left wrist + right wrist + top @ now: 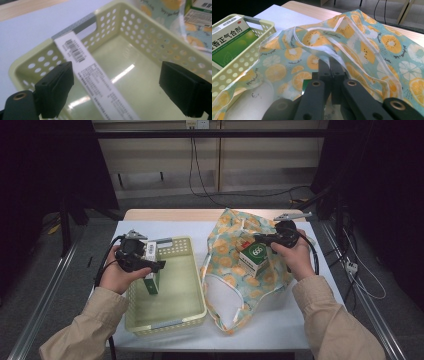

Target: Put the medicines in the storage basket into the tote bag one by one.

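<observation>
Your left gripper (117, 87) had its jaws wide open over the pale green basket (150, 47). The green and white medicine box (100, 82) stood between them, beside the left pad (55, 87) and well apart from the other; whether it touched I cannot tell. Its long axis ran along the jaws toward the basket's far wall. Your right gripper (329, 67) was closed on the fruit-print bag (367, 47), holding its edge; a second box (252, 257) sat at its mouth.

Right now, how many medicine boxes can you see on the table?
2. One green and white medicine box stands in the yellow basket; another green box lies on the fruit-print bag. More may hide inside.
</observation>
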Available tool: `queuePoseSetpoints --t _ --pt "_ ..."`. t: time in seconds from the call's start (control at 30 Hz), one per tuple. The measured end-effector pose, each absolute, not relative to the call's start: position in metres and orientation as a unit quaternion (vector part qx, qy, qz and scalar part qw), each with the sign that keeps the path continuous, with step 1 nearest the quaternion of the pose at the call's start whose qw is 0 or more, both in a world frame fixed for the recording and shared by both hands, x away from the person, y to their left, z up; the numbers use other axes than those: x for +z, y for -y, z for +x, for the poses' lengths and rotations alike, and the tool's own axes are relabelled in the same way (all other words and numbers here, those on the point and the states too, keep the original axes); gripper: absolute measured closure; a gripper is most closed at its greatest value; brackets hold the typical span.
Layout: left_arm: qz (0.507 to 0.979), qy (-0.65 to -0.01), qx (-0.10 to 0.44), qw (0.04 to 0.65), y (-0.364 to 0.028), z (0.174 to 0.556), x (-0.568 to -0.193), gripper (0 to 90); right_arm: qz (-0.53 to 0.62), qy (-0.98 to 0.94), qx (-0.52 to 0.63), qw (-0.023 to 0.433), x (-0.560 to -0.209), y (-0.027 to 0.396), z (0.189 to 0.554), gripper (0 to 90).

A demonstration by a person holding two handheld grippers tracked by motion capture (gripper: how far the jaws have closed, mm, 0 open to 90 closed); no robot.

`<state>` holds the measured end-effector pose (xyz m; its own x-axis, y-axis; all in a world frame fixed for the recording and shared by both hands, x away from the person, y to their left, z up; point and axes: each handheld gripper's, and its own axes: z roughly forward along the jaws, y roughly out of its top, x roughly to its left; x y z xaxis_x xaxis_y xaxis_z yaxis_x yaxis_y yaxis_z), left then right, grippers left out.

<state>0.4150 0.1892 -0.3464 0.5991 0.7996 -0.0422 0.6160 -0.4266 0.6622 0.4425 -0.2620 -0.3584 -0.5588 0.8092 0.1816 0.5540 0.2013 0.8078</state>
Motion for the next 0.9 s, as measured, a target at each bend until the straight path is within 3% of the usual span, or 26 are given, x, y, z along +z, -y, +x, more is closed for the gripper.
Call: queuePoseSetpoints --t 0.3,0.5,0.7,0.8,0.9 --pt "0.825 -0.465 0.133 0.292 -0.199 0.411 -0.367 12.2 0.449 -0.759 0.448 0.145 -0.356 0.264 0.442 90.0" --pt "0.82 -0.487 0.104 0.282 -0.197 0.412 -0.378 19.4 0.447 -0.761 0.447 0.144 -0.358 0.261 0.443 90.0" --pt "0.828 -0.492 0.088 0.255 -0.191 0.415 -0.389 42.7 0.446 -0.762 0.447 0.143 -0.359 0.26 0.444 90.0" --pt "0.828 -0.493 0.082 0.255 -0.189 0.415 -0.389 61.6 0.447 -0.761 0.446 0.144 -0.359 0.262 0.444 90.0" --pt "0.832 -0.49 0.083 0.248 -0.186 0.414 -0.387 63.3 0.448 -0.76 0.447 0.145 -0.358 0.264 0.443 90.0"
